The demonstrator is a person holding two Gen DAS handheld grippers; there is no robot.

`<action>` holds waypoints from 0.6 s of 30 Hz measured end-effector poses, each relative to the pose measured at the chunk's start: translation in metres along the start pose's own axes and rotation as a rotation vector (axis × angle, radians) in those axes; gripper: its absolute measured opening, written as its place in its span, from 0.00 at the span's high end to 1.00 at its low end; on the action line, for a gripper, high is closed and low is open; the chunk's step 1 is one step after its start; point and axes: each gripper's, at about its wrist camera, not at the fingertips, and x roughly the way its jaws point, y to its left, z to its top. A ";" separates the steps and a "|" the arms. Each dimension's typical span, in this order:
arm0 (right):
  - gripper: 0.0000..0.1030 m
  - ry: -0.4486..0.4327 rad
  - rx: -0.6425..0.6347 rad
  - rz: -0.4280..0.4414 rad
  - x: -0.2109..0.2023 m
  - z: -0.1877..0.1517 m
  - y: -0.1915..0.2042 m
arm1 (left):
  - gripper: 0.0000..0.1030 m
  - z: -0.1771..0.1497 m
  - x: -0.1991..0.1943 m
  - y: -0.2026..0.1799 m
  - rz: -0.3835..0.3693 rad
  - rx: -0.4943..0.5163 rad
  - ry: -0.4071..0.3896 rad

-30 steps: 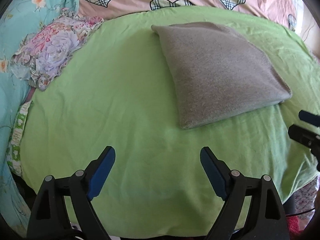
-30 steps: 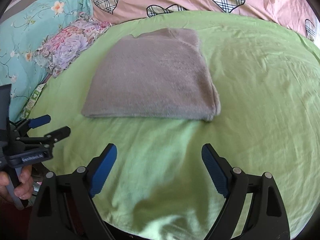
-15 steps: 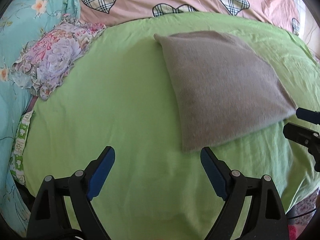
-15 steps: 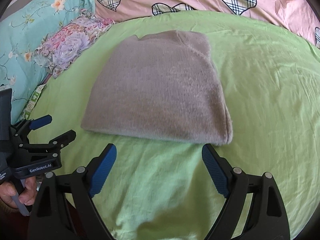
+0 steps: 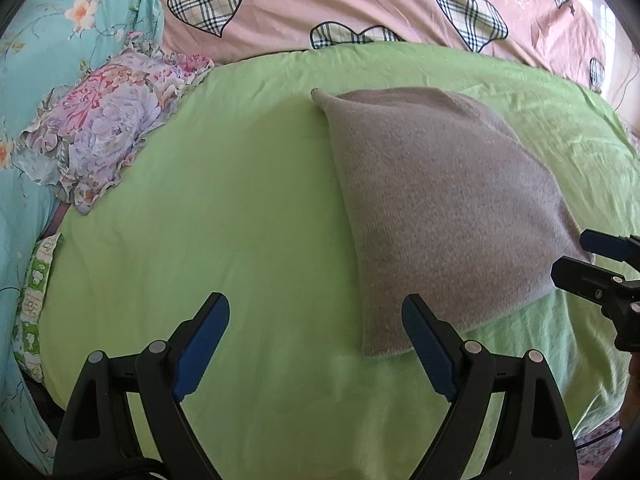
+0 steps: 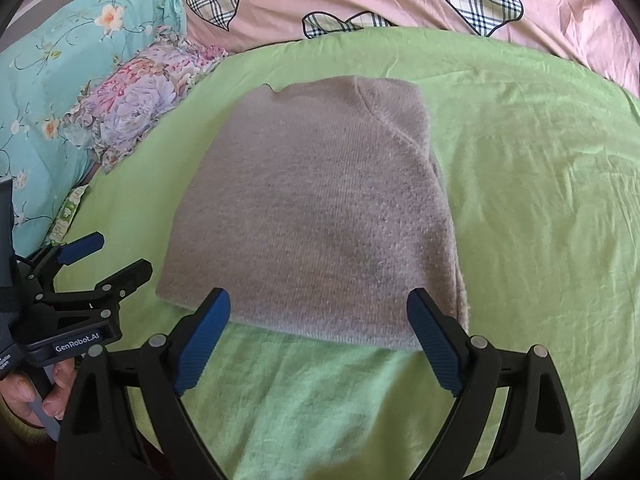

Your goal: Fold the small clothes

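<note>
A grey knitted garment [image 5: 436, 204], folded into a flat rectangle, lies on the green sheet [image 5: 240, 220]. It also shows in the right wrist view [image 6: 320, 216]. My left gripper [image 5: 316, 332] is open and empty, just left of the garment's near left corner. My right gripper [image 6: 318, 320] is open and empty, with its fingertips [image 6: 424, 308] over the garment's near edge. Each gripper shows in the other's view: the right gripper [image 5: 580, 256] at the garment's near right corner, the left gripper [image 6: 108, 256] beside its near left corner.
A floral cushion [image 5: 108, 120] lies at the sheet's far left beside a turquoise flowered quilt [image 5: 60, 32]. A pink quilt with plaid hearts [image 5: 360, 4] runs along the back. The sheet's near edge drops off below the grippers.
Both grippers have moved forward toward the garment, which now looks larger and nearer. The right gripper's fingertips have reached its near edge. Both stay open.
</note>
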 end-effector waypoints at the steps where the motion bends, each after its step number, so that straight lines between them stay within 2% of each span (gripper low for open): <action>1: 0.13 -0.005 0.002 0.003 -0.001 0.001 -0.001 | 0.14 0.001 0.000 0.002 -0.008 -0.005 -0.002; 5: 0.13 -0.039 0.034 0.030 -0.006 0.012 -0.010 | 0.14 0.010 0.005 0.009 -0.081 -0.044 0.004; 9: 0.13 -0.063 0.081 0.047 -0.005 0.029 -0.026 | 0.14 0.026 0.018 0.023 -0.184 -0.118 0.021; 15: 0.13 -0.107 0.160 0.104 0.010 0.061 -0.057 | 0.14 0.065 0.056 0.037 -0.320 -0.197 0.066; 17: 0.17 -0.102 0.189 0.120 0.022 0.074 -0.069 | 0.14 0.078 0.072 0.040 -0.371 -0.225 0.073; 18: 0.23 -0.095 0.204 0.124 0.029 0.078 -0.075 | 0.15 0.083 0.078 0.041 -0.388 -0.235 0.073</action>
